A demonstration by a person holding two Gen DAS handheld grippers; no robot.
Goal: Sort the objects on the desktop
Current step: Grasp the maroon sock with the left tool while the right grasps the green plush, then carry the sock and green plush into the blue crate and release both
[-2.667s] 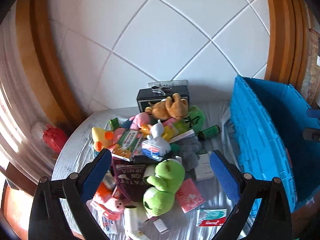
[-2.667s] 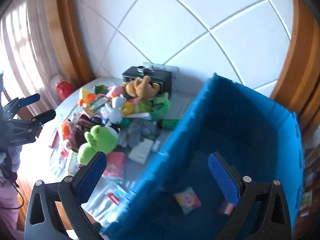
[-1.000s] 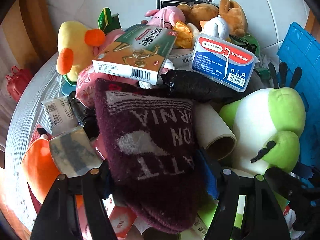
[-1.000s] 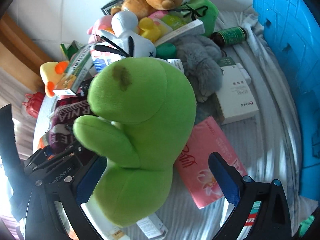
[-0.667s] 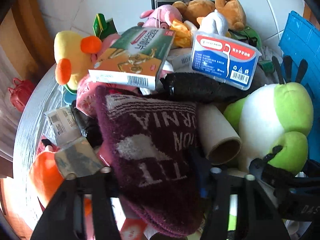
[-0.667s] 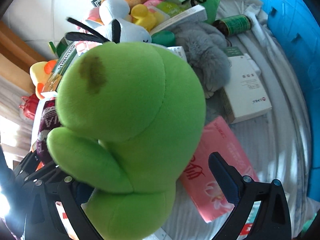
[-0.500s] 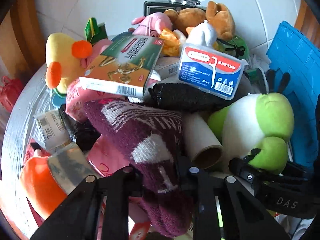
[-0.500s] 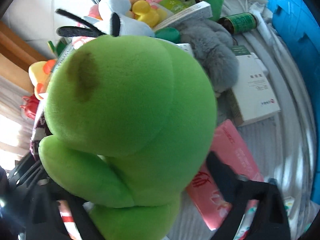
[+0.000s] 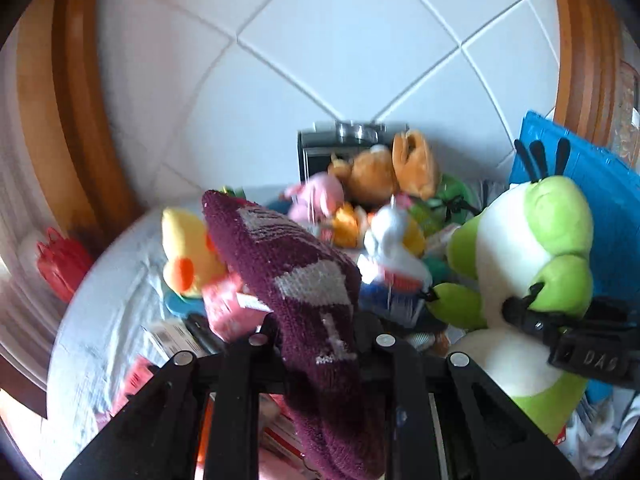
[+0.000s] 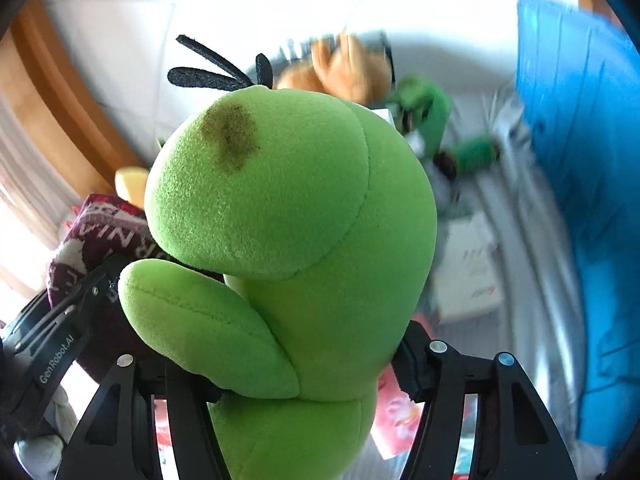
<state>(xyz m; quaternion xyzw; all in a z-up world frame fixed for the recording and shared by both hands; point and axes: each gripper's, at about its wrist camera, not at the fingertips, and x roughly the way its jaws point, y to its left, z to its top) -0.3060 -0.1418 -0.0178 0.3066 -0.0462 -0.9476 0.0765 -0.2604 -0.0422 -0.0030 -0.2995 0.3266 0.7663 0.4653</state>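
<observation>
My left gripper (image 9: 320,336) is shut on a maroon knitted sock (image 9: 296,280) with white lettering and holds it above the pile of toys and boxes. In the right wrist view that sock (image 10: 100,224) hangs at the left. The right gripper (image 10: 304,376) has a green plush toy (image 10: 288,200) with black antennae between its jaws. The jaws are closing and the pads press into its body. It is held off the table. The plush (image 9: 532,240) also shows at the right of the left wrist view. A blue crate (image 10: 580,160) stands to the right.
On the cloth-covered table (image 9: 100,320) lie a yellow duck (image 9: 184,248), a brown plush bear (image 9: 380,172), a black box (image 9: 320,148), a white carton (image 10: 468,272), a pink packet (image 10: 396,412) and a green bottle (image 10: 476,152). A red object (image 9: 60,264) sits at the left edge.
Both grippers came down onto the pile and closed, the left on the sock and the right on the green plush. Both have since risen with their loads.
</observation>
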